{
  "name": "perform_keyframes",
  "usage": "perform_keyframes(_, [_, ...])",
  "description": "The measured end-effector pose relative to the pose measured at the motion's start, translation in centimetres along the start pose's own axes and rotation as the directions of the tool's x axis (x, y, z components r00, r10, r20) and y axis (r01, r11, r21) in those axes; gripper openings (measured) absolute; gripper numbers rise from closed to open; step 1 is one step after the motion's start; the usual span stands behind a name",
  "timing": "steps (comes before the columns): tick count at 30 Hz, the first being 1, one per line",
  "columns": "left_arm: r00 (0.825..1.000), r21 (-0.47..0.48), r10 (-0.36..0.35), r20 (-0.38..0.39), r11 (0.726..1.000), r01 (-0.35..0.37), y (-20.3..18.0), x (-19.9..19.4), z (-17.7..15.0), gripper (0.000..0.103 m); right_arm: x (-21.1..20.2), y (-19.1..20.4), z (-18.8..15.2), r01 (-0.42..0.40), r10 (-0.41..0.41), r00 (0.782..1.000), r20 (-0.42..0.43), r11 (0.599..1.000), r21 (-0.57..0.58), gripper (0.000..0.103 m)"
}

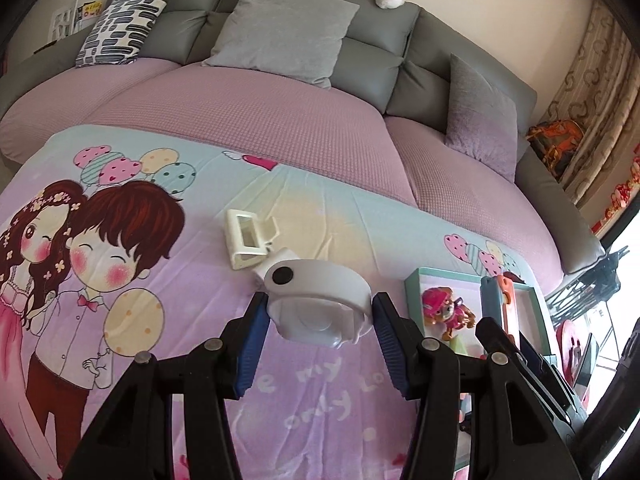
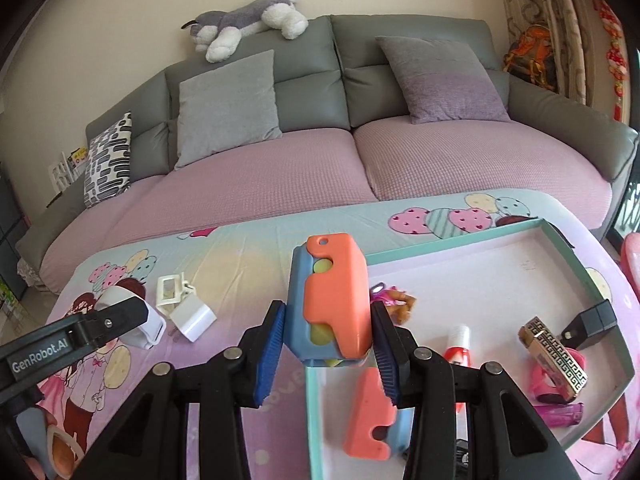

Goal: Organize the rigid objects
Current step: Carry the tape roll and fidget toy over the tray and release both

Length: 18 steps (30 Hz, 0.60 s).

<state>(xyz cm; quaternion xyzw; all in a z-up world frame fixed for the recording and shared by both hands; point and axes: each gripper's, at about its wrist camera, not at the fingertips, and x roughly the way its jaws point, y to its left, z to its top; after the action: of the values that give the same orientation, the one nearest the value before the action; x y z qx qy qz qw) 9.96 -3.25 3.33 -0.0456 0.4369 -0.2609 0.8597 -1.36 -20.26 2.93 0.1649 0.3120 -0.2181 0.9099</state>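
My left gripper point(image 1: 318, 314) is shut on a white round plastic gadget point(image 1: 320, 296) with a black button, held above the cartoon blanket point(image 1: 160, 320). The right wrist view shows the same gadget point(image 2: 150, 330) in the left gripper's fingers point(image 2: 124, 316). My right gripper point(image 2: 328, 320) is shut on a blue and orange block toy point(image 2: 332, 300), upright over the near left corner of the teal-rimmed tray point(image 2: 460, 236). A similar orange and blue toy point(image 2: 372, 420) lies in the tray below it. A cream frame-shaped piece point(image 1: 246, 240) and a white charger plug point(image 2: 194, 318) lie on the blanket.
The tray holds a pink dog figure point(image 1: 448, 312), a red and white tube point(image 2: 458, 344), a gold patterned case point(image 2: 554, 360), a black box point(image 2: 592, 320) and a pink lighter point(image 2: 560, 416). Behind the blanket stands a grey sofa point(image 2: 340, 60) with cushions and a plush dog point(image 2: 248, 20).
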Motion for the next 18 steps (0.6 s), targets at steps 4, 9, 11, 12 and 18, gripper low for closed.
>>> perform_keyframes(4, [0.999,0.063,-0.027,-0.024,0.998,0.028,-3.0,0.8,-0.4,0.054,0.0,-3.3,0.0,0.062,-0.061,0.998,-0.022,0.997,0.046,0.045])
perform_keyframes(9, [0.997,0.138,-0.055,-0.055,0.988,0.062,-6.4,1.8,-1.3,0.054,-0.3,-7.2,-0.1,0.111,-0.106,0.993,-0.048,0.987,0.121,0.045])
perform_keyframes(11, [0.995,0.165,-0.066,-0.070,0.983,0.077,-7.7,2.2,-1.8,0.054,-0.4,-8.4,-0.2,0.125,-0.118,0.991,-0.056,0.982,0.144,0.045])
perform_keyframes(12, [0.995,0.180,-0.070,-0.077,0.980,0.082,-8.4,2.4,-2.0,0.054,-0.5,-9.0,-0.2,0.134,-0.126,0.990,-0.059,0.979,0.153,0.045])
perform_keyframes(18, [0.984,0.256,-0.120,-0.133,0.955,0.151,-12.6,4.2,-3.5,0.054,-0.9,-11.4,-0.2,0.176,-0.165,0.984,-0.072,0.966,0.188,0.045])
